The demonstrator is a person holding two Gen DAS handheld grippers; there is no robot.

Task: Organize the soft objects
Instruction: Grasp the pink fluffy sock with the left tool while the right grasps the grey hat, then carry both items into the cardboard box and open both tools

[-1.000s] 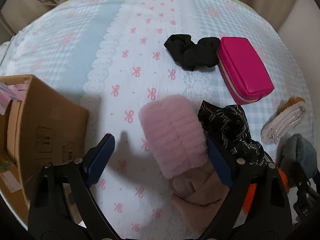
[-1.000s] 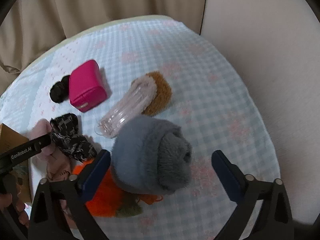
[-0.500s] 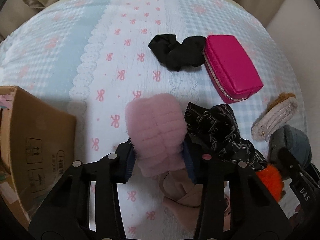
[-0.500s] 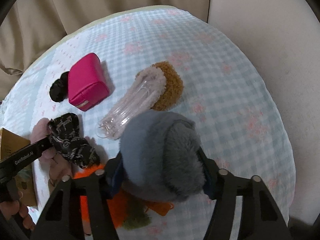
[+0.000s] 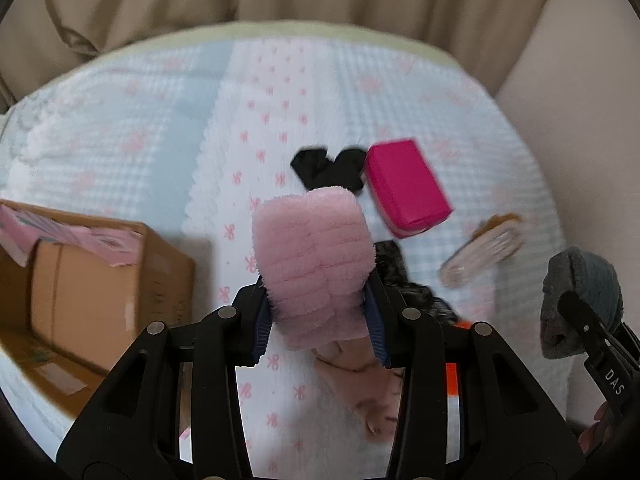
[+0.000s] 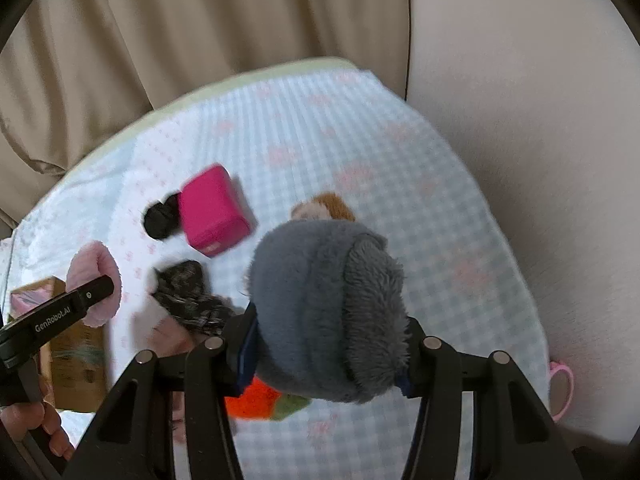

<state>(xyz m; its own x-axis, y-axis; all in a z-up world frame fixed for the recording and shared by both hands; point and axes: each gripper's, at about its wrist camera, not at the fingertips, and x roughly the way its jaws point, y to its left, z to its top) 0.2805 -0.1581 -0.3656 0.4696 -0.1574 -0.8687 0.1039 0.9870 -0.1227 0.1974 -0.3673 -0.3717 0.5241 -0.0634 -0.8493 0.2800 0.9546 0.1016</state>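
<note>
A: How do the 2 tongs stand?

B: The left gripper (image 5: 320, 320) is clenched on the pink fluffy piece (image 5: 316, 256), its blue pads squeezing the lower half while the top bulges out toward 12 o'clock. The right gripper (image 6: 324, 364) is clamped the same way on the grey plush piece (image 6: 328, 312) — both held up off the bedspread (image 6: 400, 160).

A: What do the 2 soft things look like?

B: The pink one is ribbed and furry, folded into a thick roll. The grey one is a rounded fleece lump with a darker, shaggier band on its right side. In the left view it shows at 3 o'clock, pinched in the other tool.

A: And around them?

B: In the left view a cardboard box (image 5: 100, 280) sits at 9 o'clock with pink items showing at its top. At 1 o'clock lie a black scrunchie (image 5: 328, 170) and, touching it, a magenta pouch (image 5: 406, 192). At 3 o'clock there is a clear hair claw with brown fur (image 5: 484, 248). Under the left tool lie a black patterned cloth (image 5: 400, 276) and a beige-pink cloth (image 5: 360, 380) — partly hidden by the fingers. In the right view an orange furry item (image 6: 252, 400) peeks out at 6 o'clock below the grey piece. The view is blurred.
</note>
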